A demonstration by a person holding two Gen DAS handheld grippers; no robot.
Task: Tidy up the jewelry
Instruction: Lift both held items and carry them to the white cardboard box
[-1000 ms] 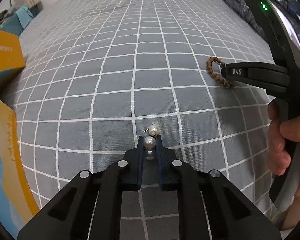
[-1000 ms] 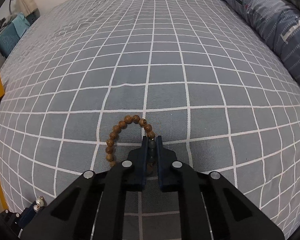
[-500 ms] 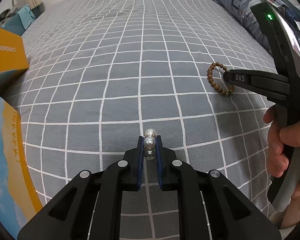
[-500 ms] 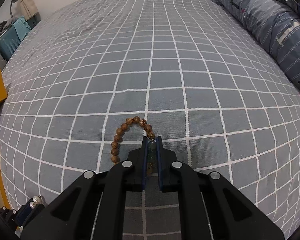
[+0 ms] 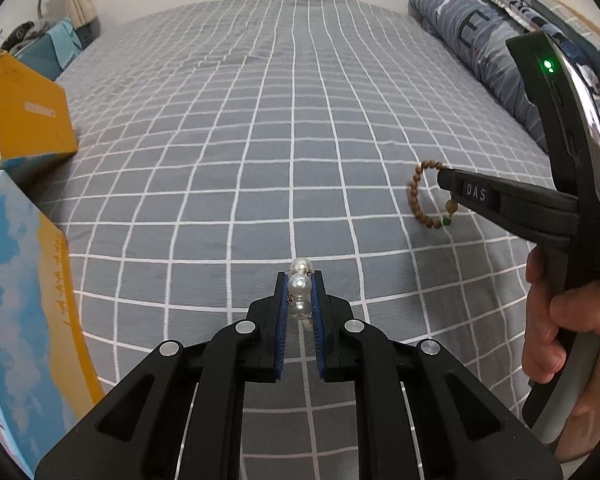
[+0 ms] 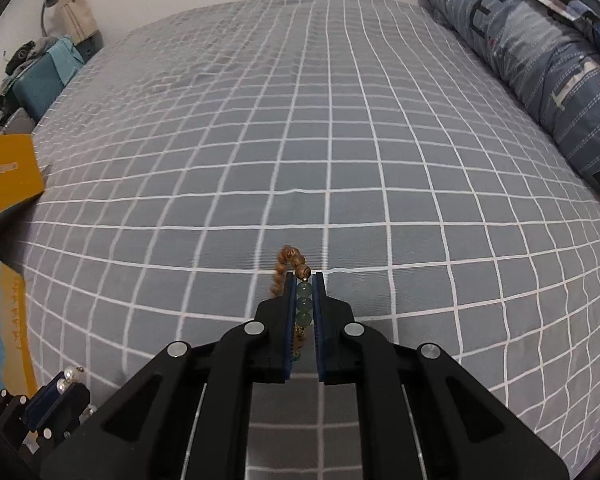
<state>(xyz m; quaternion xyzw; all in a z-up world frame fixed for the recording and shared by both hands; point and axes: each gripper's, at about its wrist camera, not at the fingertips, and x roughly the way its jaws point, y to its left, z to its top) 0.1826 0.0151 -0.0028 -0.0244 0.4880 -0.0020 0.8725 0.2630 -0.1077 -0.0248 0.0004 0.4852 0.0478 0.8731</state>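
Observation:
My left gripper (image 5: 300, 280) is shut on a string of white pearls (image 5: 300, 286) and holds it above the grey checked bedspread (image 5: 260, 160). My right gripper (image 6: 302, 280) is shut on a wooden bead bracelet (image 6: 288, 264), pinching its green beads (image 6: 304, 300); the brown beads hang off the tips to the left. In the left wrist view the bracelet (image 5: 418, 196) dangles from the right gripper (image 5: 444, 178) at the right, clear of the bed. The left gripper with the pearls (image 6: 70, 376) shows at the bottom left of the right wrist view.
An orange box (image 5: 32, 120) stands at the left on the bed, with a blue and orange lid or panel (image 5: 20, 300) close in front of it. A blue patterned quilt (image 6: 540, 60) lies along the right side. A teal bag (image 6: 40, 76) sits past the bed's left edge.
Both grippers have risen off the bedspread with their jewelry. The bracelet, lying flat on the bed before, now hangs from the right gripper's tips.

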